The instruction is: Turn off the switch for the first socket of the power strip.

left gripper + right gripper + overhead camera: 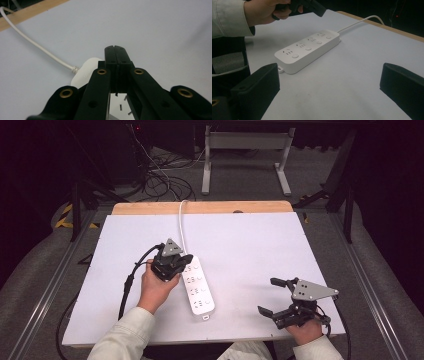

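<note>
A white power strip (pixel 197 287) with several sockets and round buttons lies left of the middle of the white board, and its white cable (pixel 181 222) runs off the far edge. My left gripper (pixel 188 258) hovers over the strip's cable end. In the left gripper view its jaws are pressed together with nothing between them (pixel 115 50), above the strip's rounded end (pixel 86 72). My right gripper (pixel 270 296) is near the front right corner, jaws wide open and empty (pixel 329 85), facing the strip (pixel 308 50) from a short distance.
The white board (pixel 260 245) lies on a wooden table whose far edge (pixel 210 208) shows. The left gripper's black cable (pixel 127 285) trails over the board's left side. Beyond the table are floor cables (pixel 160 175) and a white frame (pixel 245 150).
</note>
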